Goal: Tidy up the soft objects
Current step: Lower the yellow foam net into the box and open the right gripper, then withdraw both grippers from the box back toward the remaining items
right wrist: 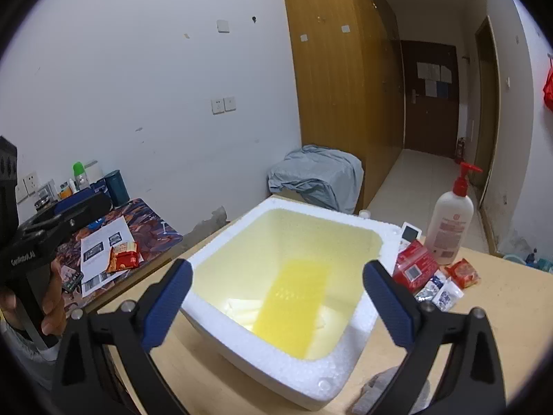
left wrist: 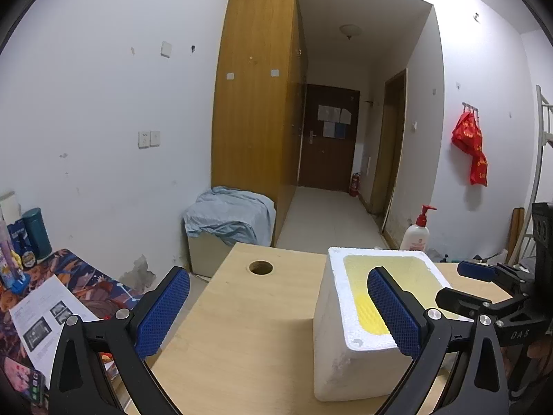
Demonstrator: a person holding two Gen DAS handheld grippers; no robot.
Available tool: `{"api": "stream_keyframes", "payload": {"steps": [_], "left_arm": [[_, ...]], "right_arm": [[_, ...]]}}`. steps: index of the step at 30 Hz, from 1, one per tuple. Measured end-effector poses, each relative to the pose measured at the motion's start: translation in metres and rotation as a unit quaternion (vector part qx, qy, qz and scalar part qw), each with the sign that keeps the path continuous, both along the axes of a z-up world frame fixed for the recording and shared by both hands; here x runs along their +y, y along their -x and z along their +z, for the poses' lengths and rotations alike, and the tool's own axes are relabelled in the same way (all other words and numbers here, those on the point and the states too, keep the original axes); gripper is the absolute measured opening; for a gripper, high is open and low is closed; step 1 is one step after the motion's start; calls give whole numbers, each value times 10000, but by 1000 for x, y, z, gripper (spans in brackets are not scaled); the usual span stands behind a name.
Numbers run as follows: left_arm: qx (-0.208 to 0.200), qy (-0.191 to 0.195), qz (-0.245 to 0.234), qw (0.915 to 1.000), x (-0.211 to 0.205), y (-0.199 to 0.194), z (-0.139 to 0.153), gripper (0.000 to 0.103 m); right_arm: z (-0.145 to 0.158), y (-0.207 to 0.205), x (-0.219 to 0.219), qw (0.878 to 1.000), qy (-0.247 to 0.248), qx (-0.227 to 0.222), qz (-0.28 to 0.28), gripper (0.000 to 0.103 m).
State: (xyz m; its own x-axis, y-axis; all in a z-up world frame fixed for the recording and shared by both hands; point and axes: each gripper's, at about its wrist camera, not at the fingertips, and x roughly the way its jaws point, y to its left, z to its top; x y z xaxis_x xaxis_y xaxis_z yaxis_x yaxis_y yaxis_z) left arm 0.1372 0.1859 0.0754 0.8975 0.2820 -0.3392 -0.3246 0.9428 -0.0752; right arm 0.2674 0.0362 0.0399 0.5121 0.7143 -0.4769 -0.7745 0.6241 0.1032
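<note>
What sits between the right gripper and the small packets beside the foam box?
Nothing visible. The right gripper, open, hangs over the foam box; the packets lie to its right on bare table, beyond the box's right wall.

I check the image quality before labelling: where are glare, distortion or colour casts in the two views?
Left wrist view: strong fisheye bending with dark corners, ceiling overexposed at upper right; the foam box stays sharp. Right wrist view: same bending, dark rim; the yellow sheet inside the box tints the inner walls yellowish; the lotion bottle is clear, without glare.
</note>
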Motion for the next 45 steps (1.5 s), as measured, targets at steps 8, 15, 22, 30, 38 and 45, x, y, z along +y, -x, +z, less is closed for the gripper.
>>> {"api": "stream_keyframes", "payload": {"steps": [8,15,22,30,38,45], "left_arm": [[-13,-34,-99,9999,-7,3,2,103],[-20,-104,-279,9996,-26,6,5,103],[-4,-88,-515,9986,-48,7,8,103],[-32,-177,-969,9951,-86,1,11,103],[-9,-224,-1613,9866,-130,-13,12,103],[-26,-274,-1948,9805,-158,-13,13,103]], "right_arm": [[1,2,-6,10000,11,-50,-58,102],[9,9,-26,9995,-81,-148,-249,102],[16,16,-54,9984,-213,-221,-481,103],[21,27,-92,9957,-319,-320,-808,103],[24,37,-146,9883,-465,-348,-1409,103],[25,54,-179,9815,-493,-451,-1796,103]]}}
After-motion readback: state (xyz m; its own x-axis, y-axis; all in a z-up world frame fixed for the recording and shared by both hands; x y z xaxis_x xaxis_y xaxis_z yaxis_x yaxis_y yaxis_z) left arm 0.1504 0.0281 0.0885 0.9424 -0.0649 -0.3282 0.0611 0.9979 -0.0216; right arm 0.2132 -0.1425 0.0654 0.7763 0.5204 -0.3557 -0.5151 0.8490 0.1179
